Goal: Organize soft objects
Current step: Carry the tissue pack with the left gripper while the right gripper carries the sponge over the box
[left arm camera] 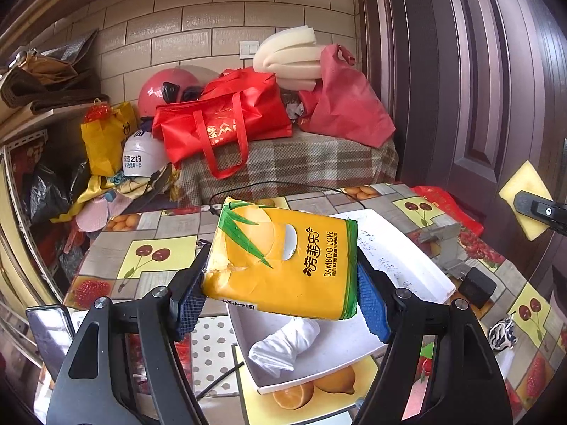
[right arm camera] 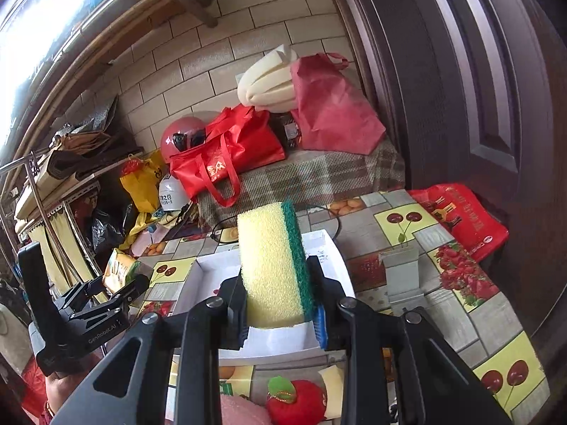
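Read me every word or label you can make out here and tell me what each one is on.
"BAMBOO LOVE": tissue pack, beside large Chinese characters I can't read reliably.
"GenRobot.AI": left hand-held gripper, on its body.
Red bag: gold characters, unclear.
White helmet: small Chinese print, blurred.
White tray: handwriting, unreadable.

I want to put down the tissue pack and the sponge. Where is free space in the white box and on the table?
The white box is bare beyond the rolled white cloth, toward its far wall. The tablecloth left of the box is free, as is the strip between box and grey holder. The near edge is crowded by the red plush apple.
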`<state>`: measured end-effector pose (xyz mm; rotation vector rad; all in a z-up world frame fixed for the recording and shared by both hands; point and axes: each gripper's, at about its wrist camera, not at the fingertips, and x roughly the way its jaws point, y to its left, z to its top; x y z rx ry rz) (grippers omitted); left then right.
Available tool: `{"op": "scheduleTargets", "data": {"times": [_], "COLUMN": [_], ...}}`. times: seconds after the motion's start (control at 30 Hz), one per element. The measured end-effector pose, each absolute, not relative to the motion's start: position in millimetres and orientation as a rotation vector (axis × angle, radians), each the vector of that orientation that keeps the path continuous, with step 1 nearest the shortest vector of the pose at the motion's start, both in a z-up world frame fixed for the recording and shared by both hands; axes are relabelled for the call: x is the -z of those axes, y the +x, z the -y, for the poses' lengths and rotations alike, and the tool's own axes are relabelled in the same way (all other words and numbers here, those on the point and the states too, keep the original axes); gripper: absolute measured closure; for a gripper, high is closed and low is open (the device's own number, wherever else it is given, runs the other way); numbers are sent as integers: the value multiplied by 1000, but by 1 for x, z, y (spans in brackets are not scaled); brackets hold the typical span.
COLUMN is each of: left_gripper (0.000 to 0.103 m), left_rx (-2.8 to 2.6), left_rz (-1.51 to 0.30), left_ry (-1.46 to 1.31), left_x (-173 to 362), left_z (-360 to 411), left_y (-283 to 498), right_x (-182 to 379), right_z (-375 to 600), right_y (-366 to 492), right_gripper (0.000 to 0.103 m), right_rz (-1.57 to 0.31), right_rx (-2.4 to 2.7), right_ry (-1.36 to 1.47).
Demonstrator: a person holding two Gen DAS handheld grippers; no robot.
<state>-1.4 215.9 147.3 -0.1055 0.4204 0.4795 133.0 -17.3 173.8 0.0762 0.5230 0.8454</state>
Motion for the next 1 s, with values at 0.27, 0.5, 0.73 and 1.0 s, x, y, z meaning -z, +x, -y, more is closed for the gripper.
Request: {"op": "scheduleTargets", "data": {"times": [0.27,0.5,0.73,1.0], "left_gripper": [29,28,28,28], "left_rx": [-384,-376,-403,-424], "left_rz": [-446,-523,-557,-547], "left_ry": [-314,-309,-302,-288], "left_x": [-124,-101,-88,-89], "left_z": [-258,-257,-260,-259], "left_y": [4,23,29,28], "right_x": [-144,-99,-82,-80], "right_z": [-34,-79,-97,-103], "right_y": [152,167,164,163], "right_gripper": [73,73,73,73], "right_rz": [-670,-836,-864,-867], "right_rx": [-864,-873,-874,-855], "right_ry": [8,-24,-53,-52]}}
